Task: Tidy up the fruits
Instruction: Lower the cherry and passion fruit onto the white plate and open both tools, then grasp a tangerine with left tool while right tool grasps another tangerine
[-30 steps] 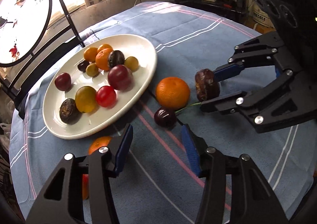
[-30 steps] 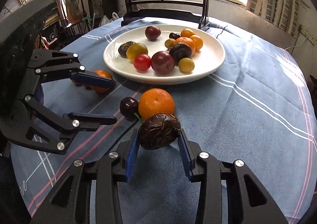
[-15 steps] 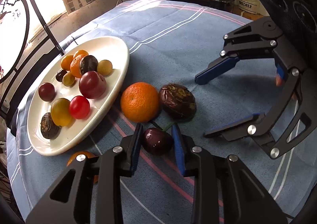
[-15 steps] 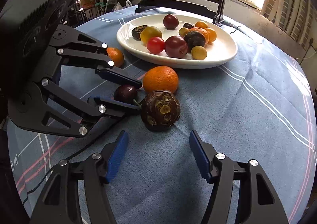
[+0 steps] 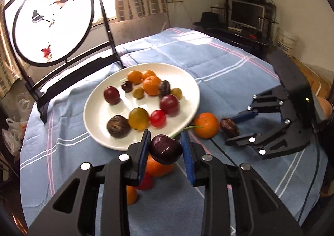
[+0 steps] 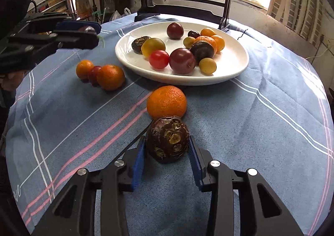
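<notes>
Left wrist view shows the left tool (image 5: 166, 149) pinching a dark purple cherry (image 5: 165, 149) between its blue pads, lifted clear of the blue checked cloth on the counter (image 5: 219, 64). The cherry's green stem (image 5: 187, 128) slants up and to the right, toward the white plate (image 5: 98, 108). Below the cherry, on the cloth, a mandarin (image 5: 158, 168) and a red tomato (image 5: 146, 182) lie partly hidden behind the tool.

On the plate sit about a dozen small fruits: a wrinkled brown passion fruit (image 5: 118, 126) at the near rim, a yellow-green tomato (image 5: 138, 118) and a red cherry tomato (image 5: 158, 118) beside it, two dark red plums, and a cluster of small oranges and dark fruits toward the far side.

Right wrist view shows the right tool (image 6: 167, 153) with its blue pads on either side of a rough, scarred dark passion fruit (image 6: 167, 138) that rests on the cloth. A narrow gap shows at the left pad, so whether it is gripped cannot be told. The fruit's long axis runs roughly upright, its scarred face toward the camera. A large orange (image 6: 166, 102) touches it on the far side, between it and the plate. Farther left, three small fruits lie in a touching row on the cloth
</notes>
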The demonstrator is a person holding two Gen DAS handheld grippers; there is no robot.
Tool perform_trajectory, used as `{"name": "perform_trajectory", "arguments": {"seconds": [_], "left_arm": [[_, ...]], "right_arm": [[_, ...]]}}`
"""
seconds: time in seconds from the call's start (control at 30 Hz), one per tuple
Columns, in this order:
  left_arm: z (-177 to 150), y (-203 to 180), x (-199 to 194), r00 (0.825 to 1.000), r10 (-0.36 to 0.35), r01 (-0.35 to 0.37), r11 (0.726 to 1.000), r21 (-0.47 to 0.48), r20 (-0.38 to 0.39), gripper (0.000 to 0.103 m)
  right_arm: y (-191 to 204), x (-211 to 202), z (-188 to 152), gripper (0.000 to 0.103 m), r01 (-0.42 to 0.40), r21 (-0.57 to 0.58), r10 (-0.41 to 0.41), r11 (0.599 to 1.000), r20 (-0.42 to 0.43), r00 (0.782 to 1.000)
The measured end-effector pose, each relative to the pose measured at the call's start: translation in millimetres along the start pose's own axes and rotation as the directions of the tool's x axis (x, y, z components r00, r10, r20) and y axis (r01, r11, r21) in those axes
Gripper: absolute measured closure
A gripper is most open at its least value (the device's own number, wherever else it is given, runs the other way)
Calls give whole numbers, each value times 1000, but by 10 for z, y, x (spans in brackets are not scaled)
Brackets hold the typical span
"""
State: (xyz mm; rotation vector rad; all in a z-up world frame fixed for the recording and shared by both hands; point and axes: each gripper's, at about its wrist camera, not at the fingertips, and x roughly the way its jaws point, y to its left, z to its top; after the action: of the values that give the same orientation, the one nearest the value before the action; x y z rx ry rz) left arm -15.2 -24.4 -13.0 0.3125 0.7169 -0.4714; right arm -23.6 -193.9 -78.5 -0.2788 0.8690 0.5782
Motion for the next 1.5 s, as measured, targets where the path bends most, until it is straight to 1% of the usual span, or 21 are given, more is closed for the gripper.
{"name": "perform_trajectory", "arguments": {"seconds": [0.07, 0.13, 0.2, 0.3, 0.43, 0.6, 0.63, 0.67, 0.7, 0.73, 0.77, 0.93, 1.0, 1.03, 1.1, 1.13, 1.17, 1.23, 1.33, 1.4, 1.5], "left_arm": [[36, 148, 8, 1000, 10, -11, 998, -58, -6, 74], [100, 245, 46, 999, 39, -40, 995, -94, -15, 74], [230, 346, 135, 997, 68, -71, 987, -144, -25, 74], [447, 473, 292, 993, 111, -114, 973, -199, -28, 74], [684, 583, 539, 984, 171, -177, 958, -226, -46, 74], [776, 733, 845, 978, 184, -202, 950, -237, -95, 74], [768, 759, 890, 976, 189, -209, 947, -243, -104, 67], [762, 788, 934, 975, 192, -214, 944, -250, -112, 53], [747, 810, 957, 975, 192, -215, 943, -255, -113, 47], [728, 825, 964, 974, 194, -218, 940, -263, -113, 41], [703, 848, 957, 975, 191, -216, 938, -273, -113, 40], [572, 884, 743, 982, 171, -188, 937, -296, -82, 40], [497, 840, 591, 985, 165, -175, 941, -291, -59, 38], [453, 801, 512, 987, 157, -163, 945, -283, -46, 35], [337, 674, 344, 989, 147, -148, 960, -238, -21, 32], [279, 601, 274, 990, 143, -143, 967, -209, -13, 29], [206, 519, 213, 991, 132, -131, 976, -176, -9, 26], [64, 349, 138, 995, 99, -100, 989, -110, -11, 25], [-120, 98, 136, 997, 70, -70, 997, -19, -28, 24], [-185, -17, 183, 998, 55, -55, 998, 13, -41, 24], [-230, -118, 317, 996, 41, -38, 998, 39, -76, 24]], "right_arm": [[-29, -119, 52, 63, -6, 20, 5, 1000, 42, 999], [-83, -235, 164, 63, 0, 51, -5, 999, 98, 995], [-154, -299, 347, 63, 19, 92, -32, 996, 142, 989], [-239, -286, 646, 63, 11, 142, -39, 990, 192, 981], [-333, -88, 1009, 63, -1, 168, -32, 986, 196, 980], [-377, 205, 1222, 63, 9, 158, -34, 987, 160, 987], [-367, 250, 1240, 63, 19, 159, -43, 987, 155, 987], [-377, 297, 1259, 62, 37, 161, -61, 986, 149, 987], [-383, 328, 1266, 59, 58, 160, -82, 985, 147, 986], [-390, 332, 1263, 55, 71, 159, -96, 985, 154, 984], [-396, 318, 1248, 50, 70, 161, -96, 985, 163, 982], [-406, 79, 1060, 45, 27, 198, -65, 980, 190, 980], [-365, -27, 937, 43, 12, 190, -47, 982, 179, 983], [-327, -69, 865, 42, 11, 176, -42, 984, 173, 984], [-223, -153, 694, 32, 24, 136, -46, 990, 160, 986], [-169, -191, 592, 31, 29, 114, -46, 993, 156, 987], [-121, -212, 497, 30, 26, 94, -40, 995, 148, 988], [-42, -206, 339, 30, 32, 64, -40, 997, 125, 991], [26, -92, 193, 30, 47, 60, -53, 997, 85, 995], [46, 0, 172, 30, 53, 71, -57, 996, 58, 997], [116, 94, 199, 30, 85, 49, -87, 995, 49, 995]]}}
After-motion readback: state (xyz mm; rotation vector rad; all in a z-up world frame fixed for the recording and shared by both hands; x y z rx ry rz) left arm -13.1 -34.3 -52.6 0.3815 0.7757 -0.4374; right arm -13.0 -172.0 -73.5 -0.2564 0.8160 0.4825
